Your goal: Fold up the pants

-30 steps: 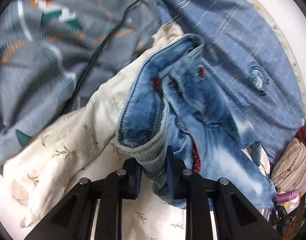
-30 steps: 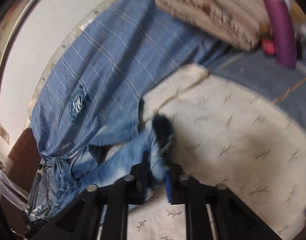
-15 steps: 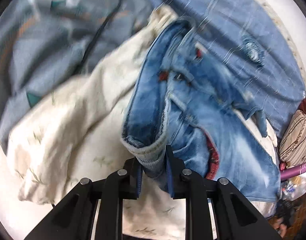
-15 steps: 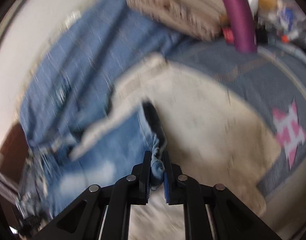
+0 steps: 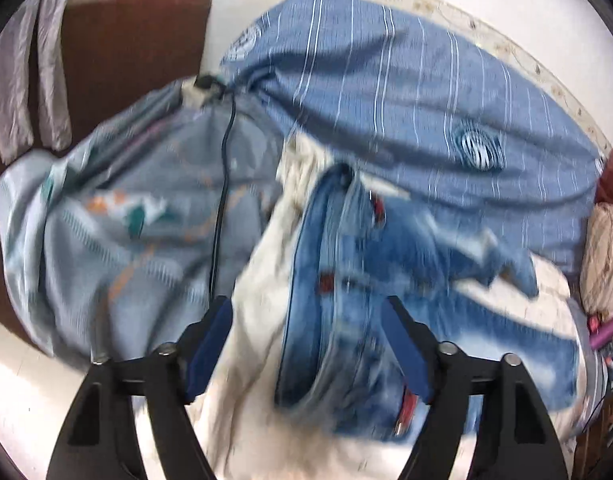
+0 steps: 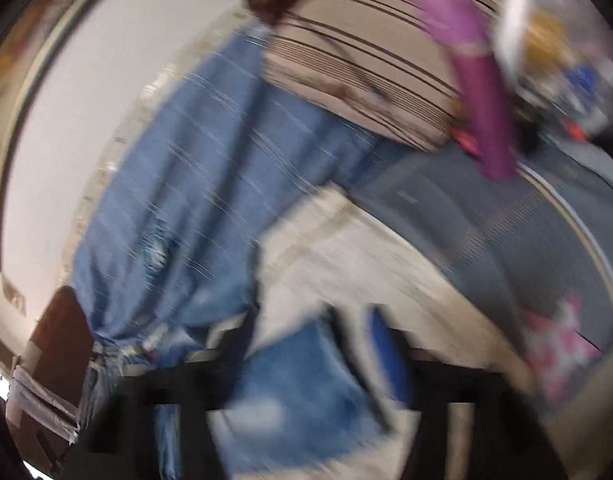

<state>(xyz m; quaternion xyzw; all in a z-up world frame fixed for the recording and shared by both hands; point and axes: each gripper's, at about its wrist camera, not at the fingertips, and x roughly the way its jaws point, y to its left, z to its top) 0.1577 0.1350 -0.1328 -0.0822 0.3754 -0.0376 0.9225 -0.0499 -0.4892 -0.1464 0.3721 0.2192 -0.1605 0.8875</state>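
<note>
The blue jeans lie bunched on a cream leaf-print cloth, waistband toward the camera. My left gripper hovers above them with its jaws opening wide, and the denim shows between the blue pads without touching them. The right wrist view is heavily blurred. There a leg end of the jeans lies under my right gripper, whose jaws are also opening and press on nothing.
A blue striped cover spreads behind the jeans. A grey patterned blanket with a black cable lies to the left. There is brown furniture at the far left, and a striped pillow and a purple tube at the other end.
Both grippers were shut on the jeans, the left on the waistband and the right on a leg end. Both have let go, opened wide and lifted away; the jeans have dropped onto the cream cloth.
</note>
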